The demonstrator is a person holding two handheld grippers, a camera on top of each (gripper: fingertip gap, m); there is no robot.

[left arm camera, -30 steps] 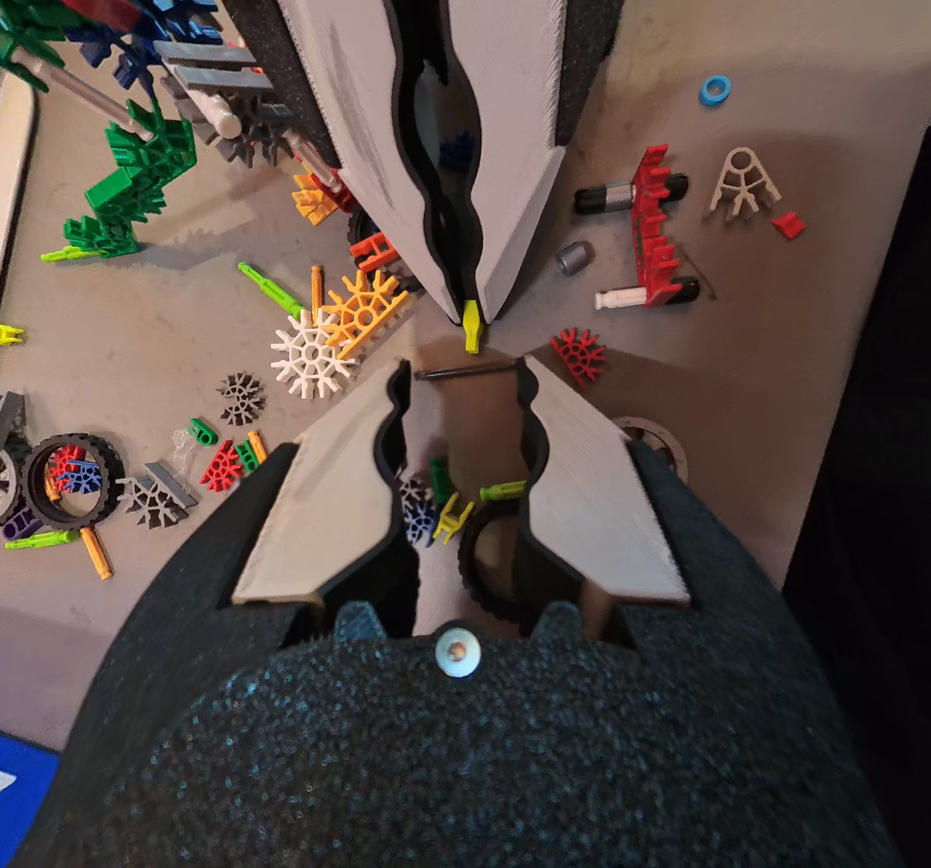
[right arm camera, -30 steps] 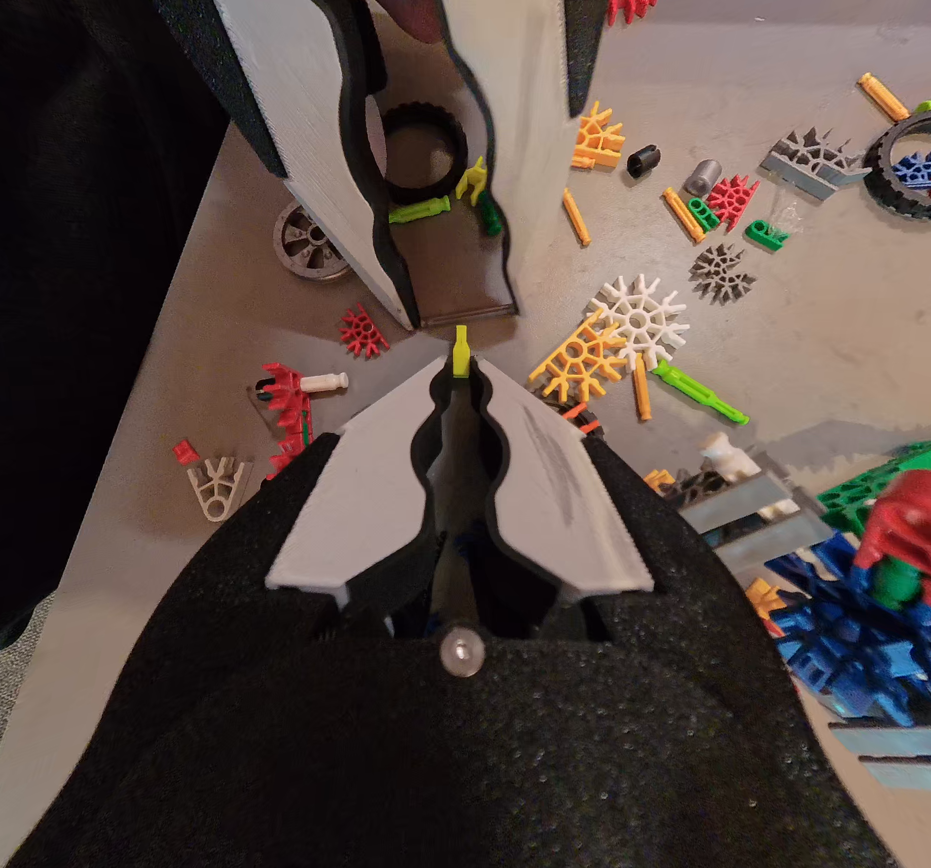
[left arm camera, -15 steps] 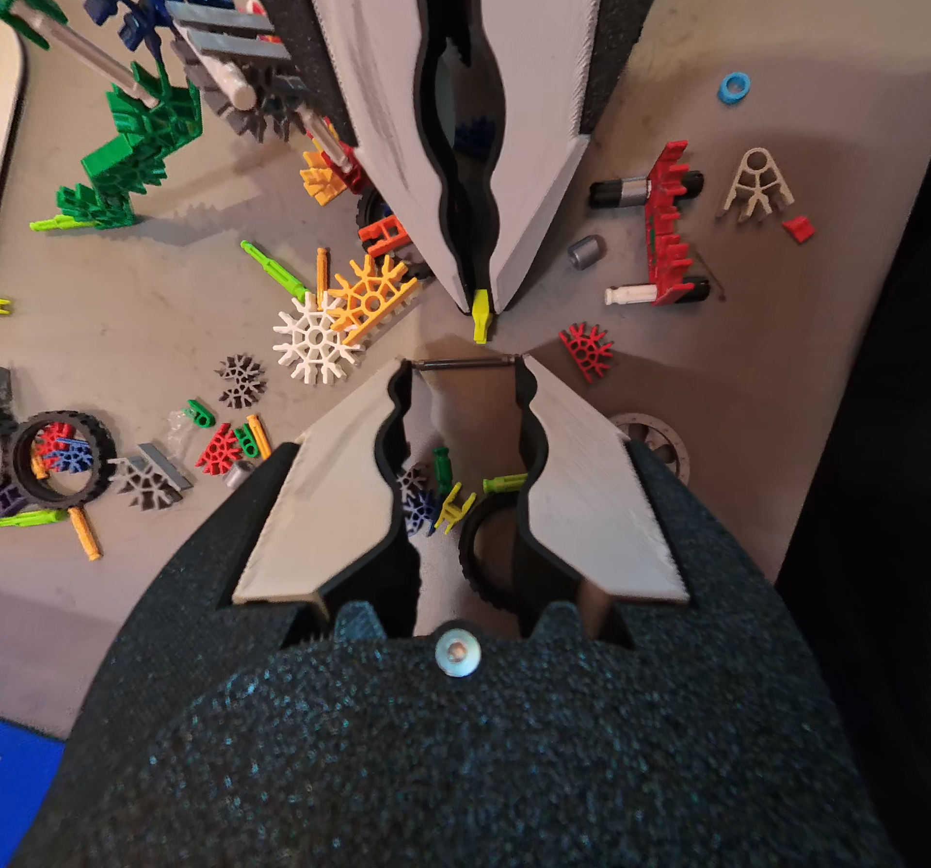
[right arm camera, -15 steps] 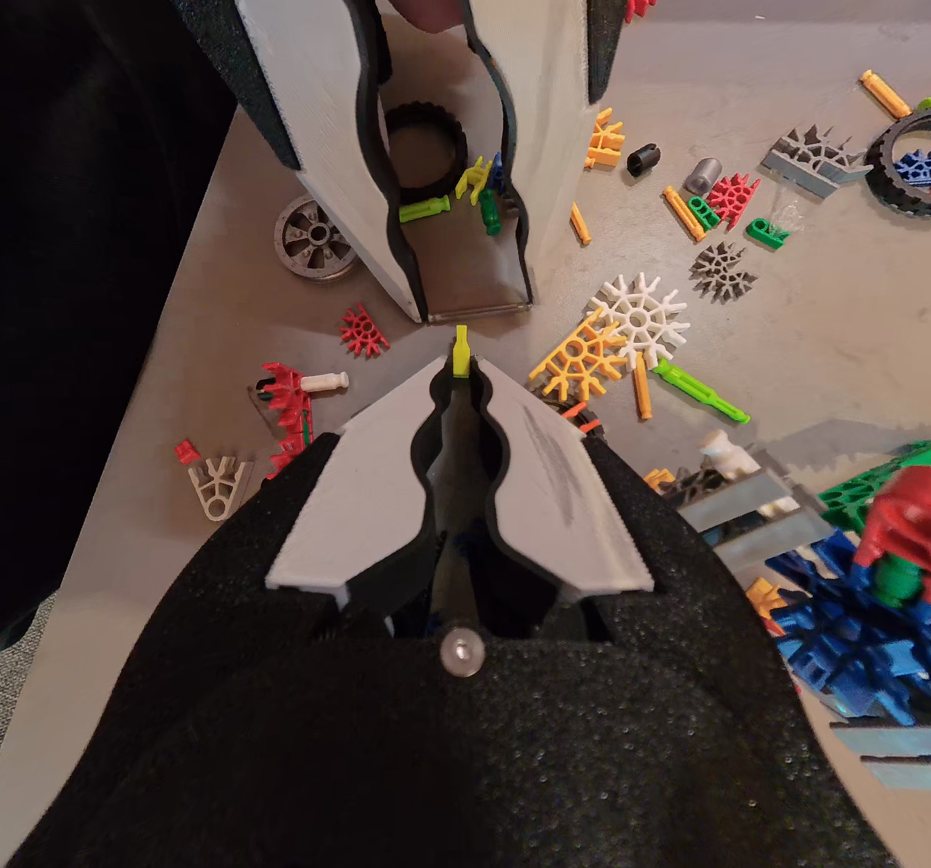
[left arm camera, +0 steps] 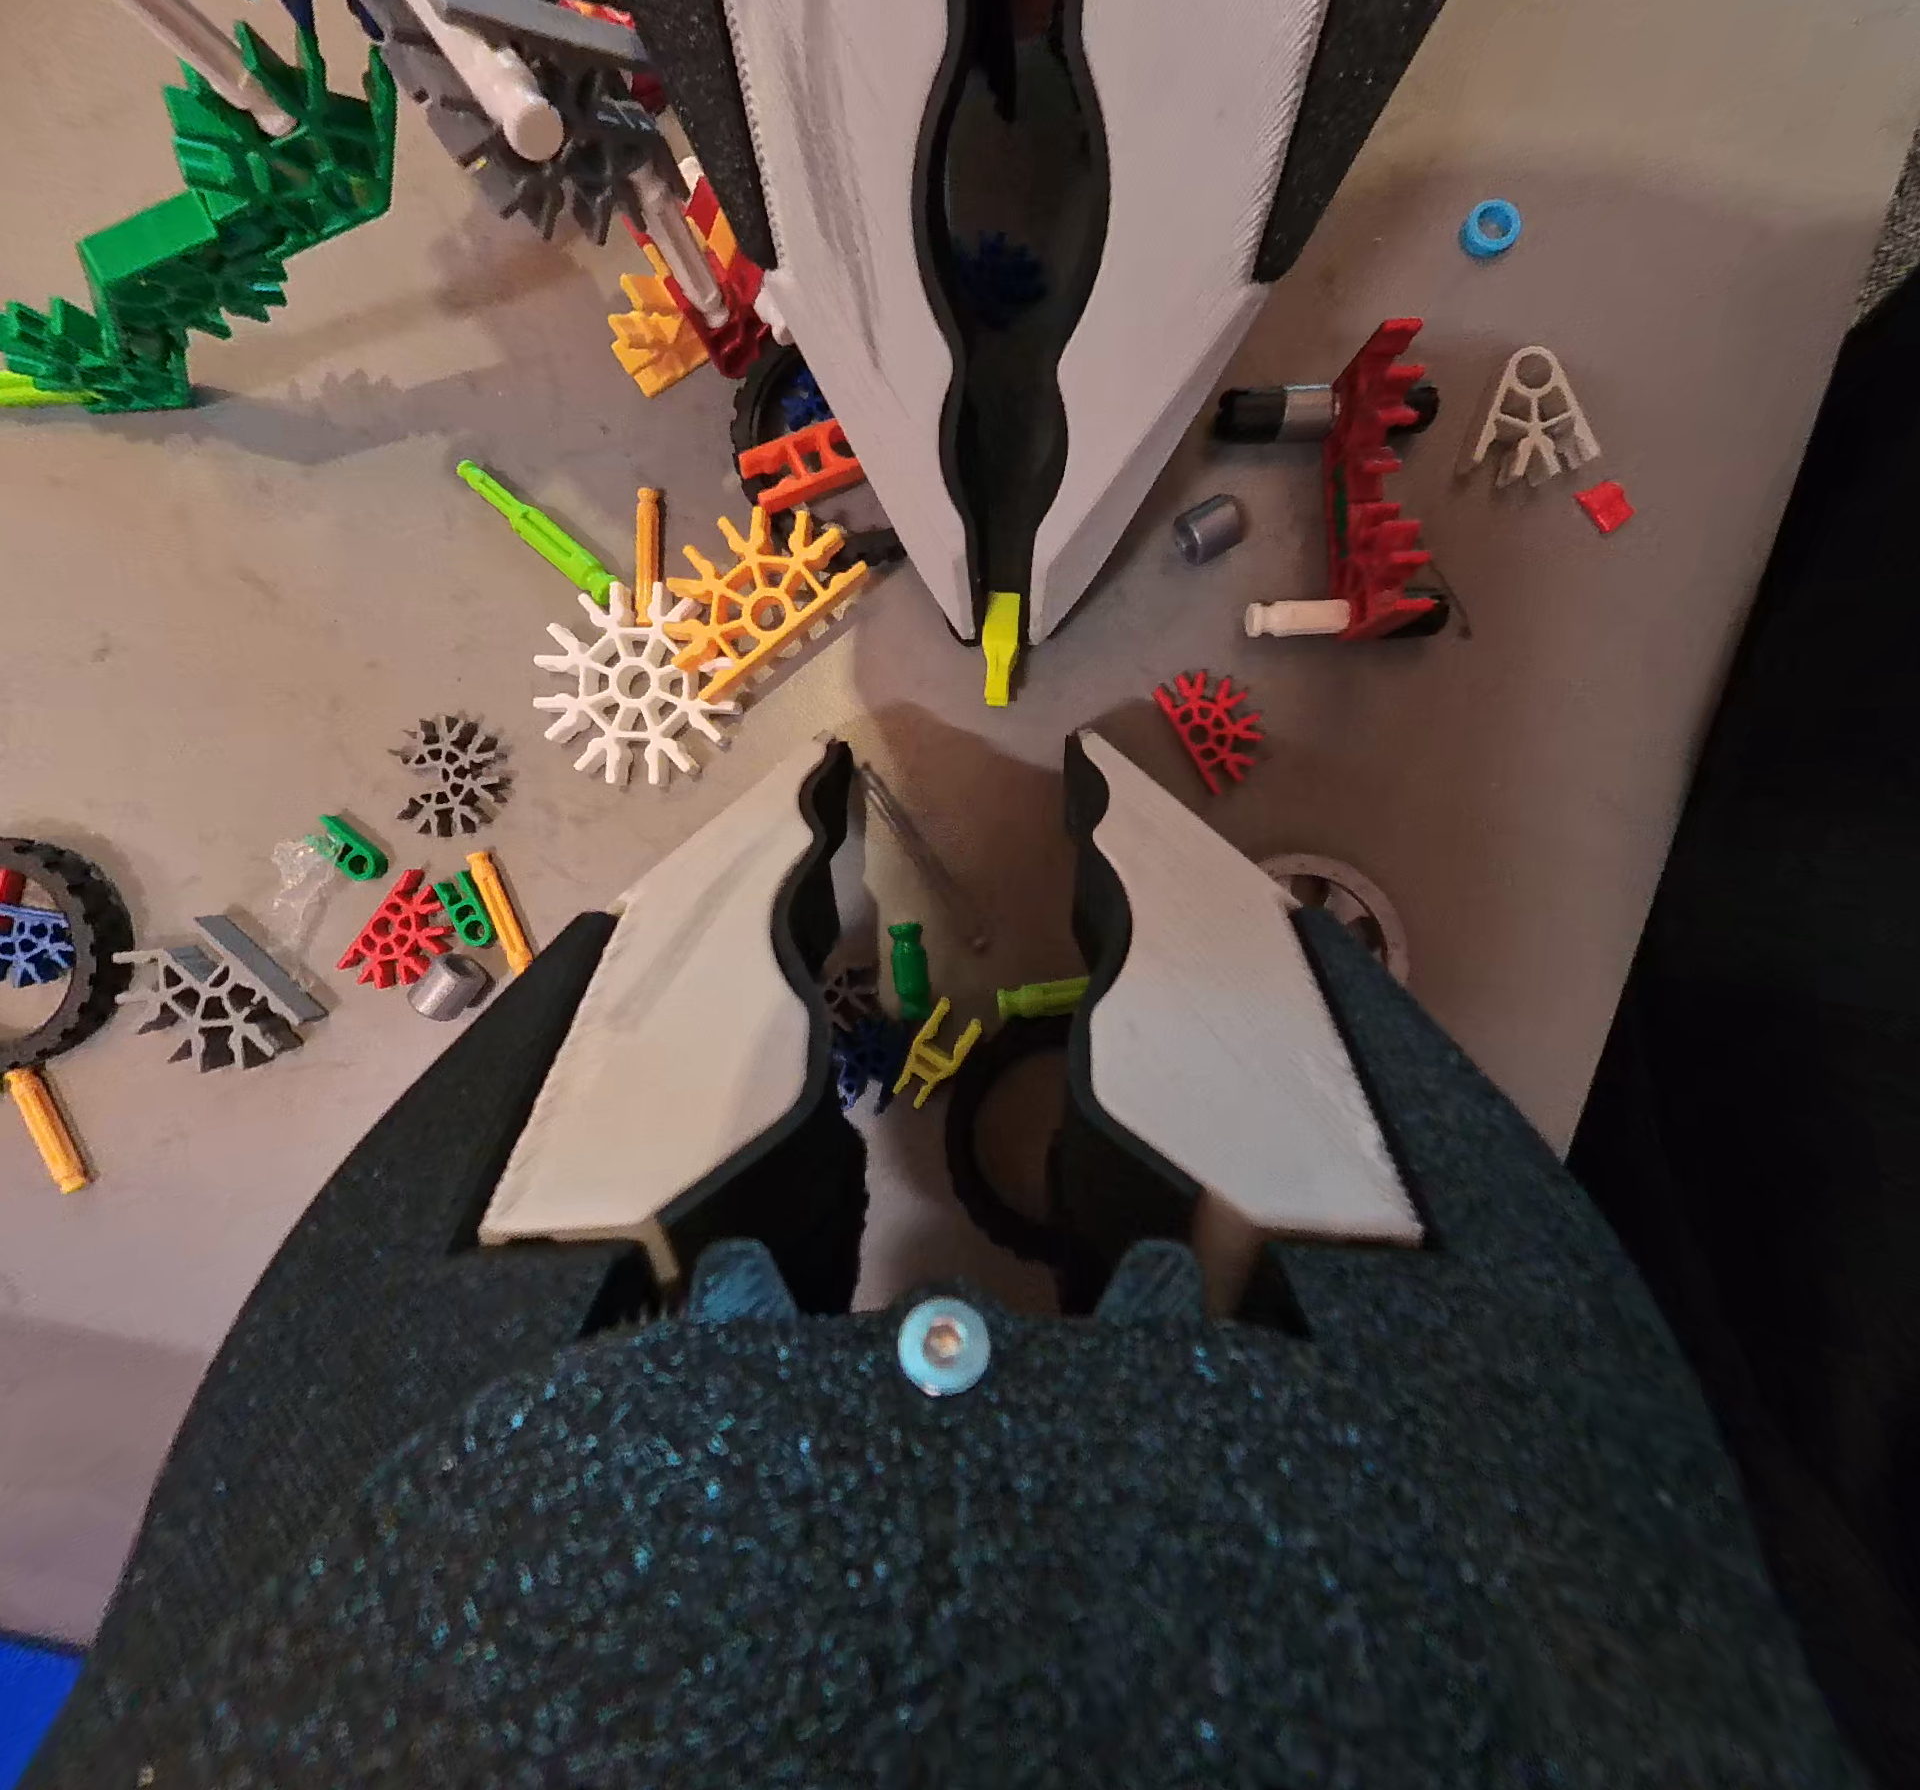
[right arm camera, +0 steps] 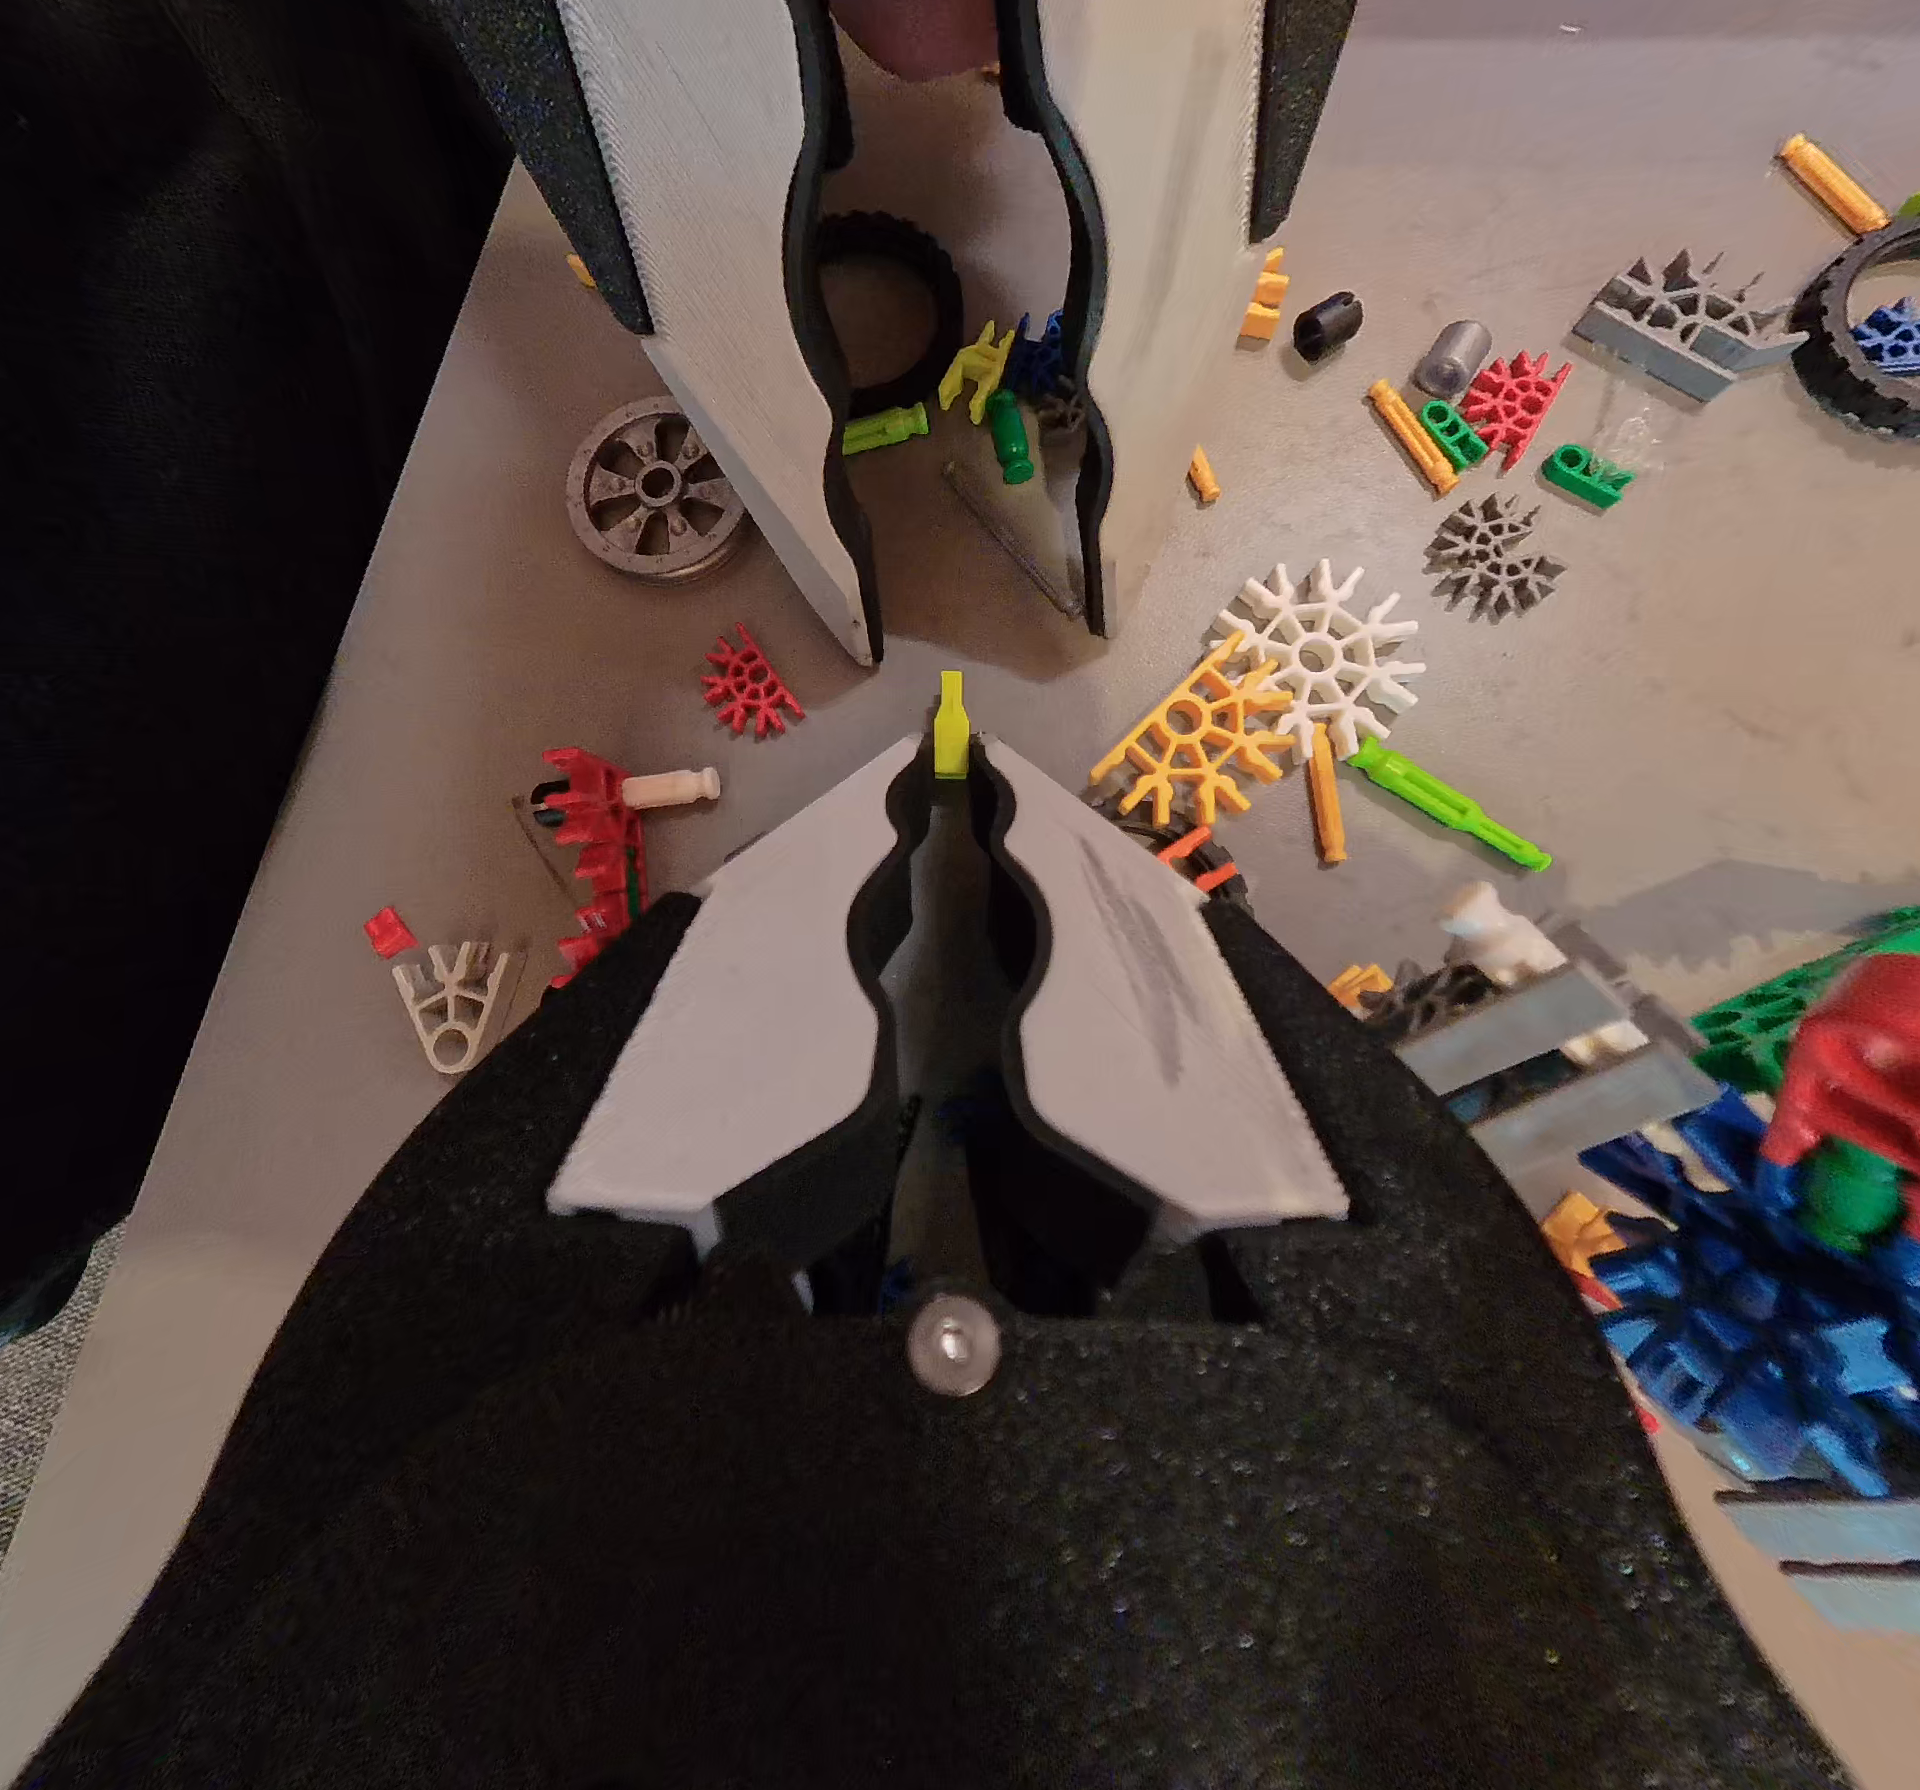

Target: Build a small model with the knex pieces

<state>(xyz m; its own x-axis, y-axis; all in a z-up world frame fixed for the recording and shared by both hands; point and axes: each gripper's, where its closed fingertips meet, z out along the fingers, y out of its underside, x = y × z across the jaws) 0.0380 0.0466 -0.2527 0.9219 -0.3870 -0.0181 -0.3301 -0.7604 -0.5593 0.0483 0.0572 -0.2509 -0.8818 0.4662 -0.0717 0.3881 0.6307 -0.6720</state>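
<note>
My right gripper (right arm camera: 950,753) is shut on a short yellow-green rod (right arm camera: 950,722), whose tip sticks out past the fingertips. In the left wrist view the right gripper (left arm camera: 1000,618) points down at me with the rod (left arm camera: 1000,649). My left gripper (left arm camera: 954,753) is open and empty, tip to tip with the right one and a small gap apart. It also shows in the right wrist view (right arm camera: 982,639). A thin dark rod (left arm camera: 925,867) lies slanted on the grey table between the left fingers; it also shows in the right wrist view (right arm camera: 1008,535).
Loose construction pieces surround the grippers: a white snowflake connector (left arm camera: 629,691), a yellow fan connector (left arm camera: 764,613), a red connector (left arm camera: 1210,727), a black tyre (right arm camera: 883,306) and a grey wheel hub (right arm camera: 655,488). A green and blue built model (left arm camera: 239,171) stands far left. The table edge (left arm camera: 1662,805) runs along the right. Between my left fingertips and the white snowflake connector (left arm camera: 629,691) there is roughly 4 cm. Seen from the right wrist view (right arm camera: 1316,655) as well.
The thin dark rod spanned my left fingertips before; now it has dropped and lies slanted on the table between them. The right gripper has come slightly closer, still holding the yellow-green rod.
</note>
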